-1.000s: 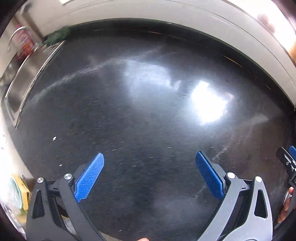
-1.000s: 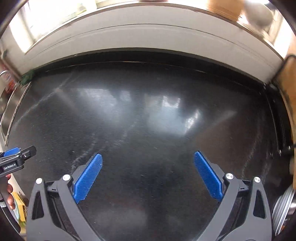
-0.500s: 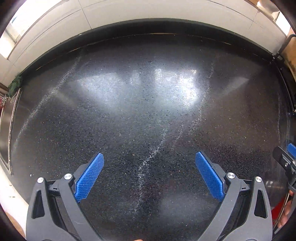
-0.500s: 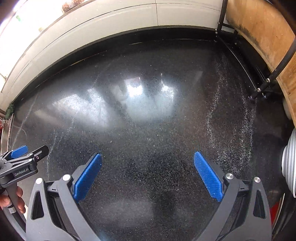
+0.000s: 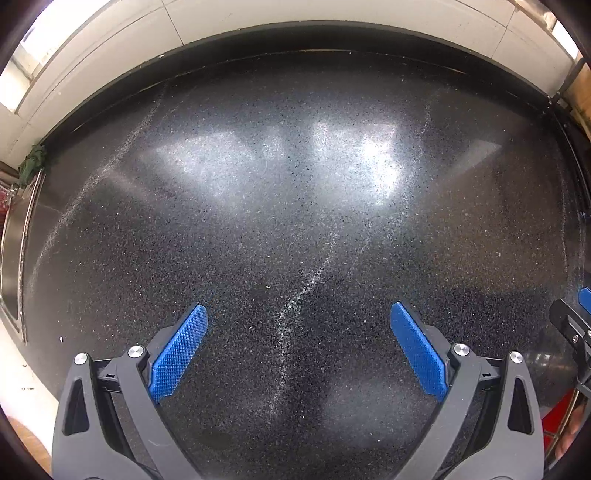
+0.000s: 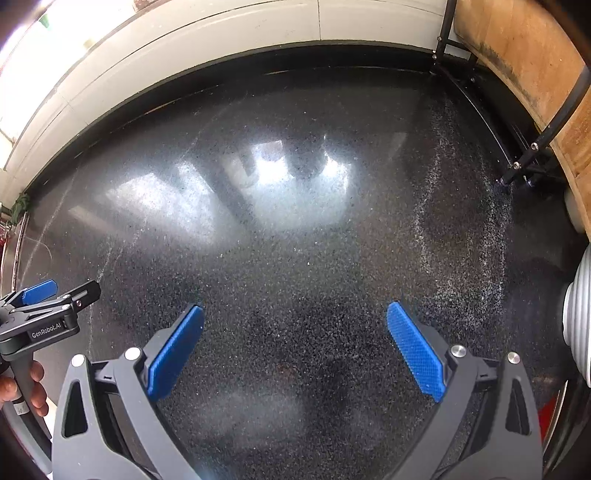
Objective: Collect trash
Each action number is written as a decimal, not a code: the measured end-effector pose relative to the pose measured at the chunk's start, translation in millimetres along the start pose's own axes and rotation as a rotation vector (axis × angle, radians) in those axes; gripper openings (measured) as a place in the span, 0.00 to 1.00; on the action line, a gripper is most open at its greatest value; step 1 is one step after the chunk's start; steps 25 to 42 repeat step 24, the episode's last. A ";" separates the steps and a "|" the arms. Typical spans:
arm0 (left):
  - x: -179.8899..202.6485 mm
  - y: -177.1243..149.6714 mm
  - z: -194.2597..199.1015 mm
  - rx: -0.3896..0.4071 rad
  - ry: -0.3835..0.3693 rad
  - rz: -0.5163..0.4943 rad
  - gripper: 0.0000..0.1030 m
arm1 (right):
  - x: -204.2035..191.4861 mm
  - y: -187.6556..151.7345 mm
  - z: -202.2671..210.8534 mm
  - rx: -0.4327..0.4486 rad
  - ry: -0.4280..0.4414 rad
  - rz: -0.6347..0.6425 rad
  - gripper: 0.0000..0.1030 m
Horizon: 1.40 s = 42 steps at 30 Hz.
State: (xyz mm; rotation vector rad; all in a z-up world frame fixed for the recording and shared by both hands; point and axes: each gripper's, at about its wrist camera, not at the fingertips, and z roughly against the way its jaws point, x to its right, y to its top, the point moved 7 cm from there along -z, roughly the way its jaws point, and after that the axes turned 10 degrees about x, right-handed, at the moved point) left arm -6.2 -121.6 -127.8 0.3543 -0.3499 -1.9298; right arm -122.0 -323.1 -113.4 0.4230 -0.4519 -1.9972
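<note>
Left gripper (image 5: 298, 315) jaws spread wide, empty, above speckled black desk (image 5: 295, 206). Right gripper (image 6: 294, 317) same, nothing held. Tiny white crumb (image 5: 61, 338) near sink (image 5: 13, 258) edge.

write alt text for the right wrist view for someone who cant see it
The right hand-held gripper is open and empty above a glossy black speckled countertop with no trash in view. The left hand-held gripper, held in a hand, shows at the left edge. A white tiled wall runs behind, and a wooden board in a black rack stands at right.
</note>
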 end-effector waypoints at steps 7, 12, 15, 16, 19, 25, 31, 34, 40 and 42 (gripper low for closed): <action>-5.9 -2.2 3.8 0.022 0.051 -0.038 0.93 | -3.2 -5.6 -0.1 -0.011 0.001 0.016 0.93; -0.2 -3.5 12.0 0.064 0.012 -0.037 0.93 | -4.7 -7.2 1.3 -0.012 0.004 0.017 0.93; 5.8 -5.2 14.5 0.060 0.017 -0.056 0.93 | -5.7 -5.6 2.0 -0.009 0.009 0.015 0.93; 7.1 -5.4 14.9 0.058 0.017 -0.057 0.93 | -6.3 -4.7 2.1 -0.008 0.011 0.016 0.93; 8.5 -5.3 17.0 0.059 0.003 -0.043 0.93 | -8.7 -3.6 2.4 -0.006 0.017 0.020 0.93; 8.2 -3.8 18.1 0.055 -0.016 -0.041 0.93 | -12.4 -5.6 1.3 -0.018 0.025 0.025 0.93; 8.2 -3.8 18.1 0.055 -0.016 -0.041 0.93 | -12.4 -5.6 1.3 -0.018 0.025 0.025 0.93; 8.2 -3.8 18.1 0.055 -0.016 -0.041 0.93 | -12.4 -5.6 1.3 -0.018 0.025 0.025 0.93; 8.2 -3.8 18.1 0.055 -0.016 -0.041 0.93 | -12.4 -5.6 1.3 -0.018 0.025 0.025 0.93; 8.2 -3.8 18.1 0.055 -0.016 -0.041 0.93 | -12.4 -5.6 1.3 -0.018 0.025 0.025 0.93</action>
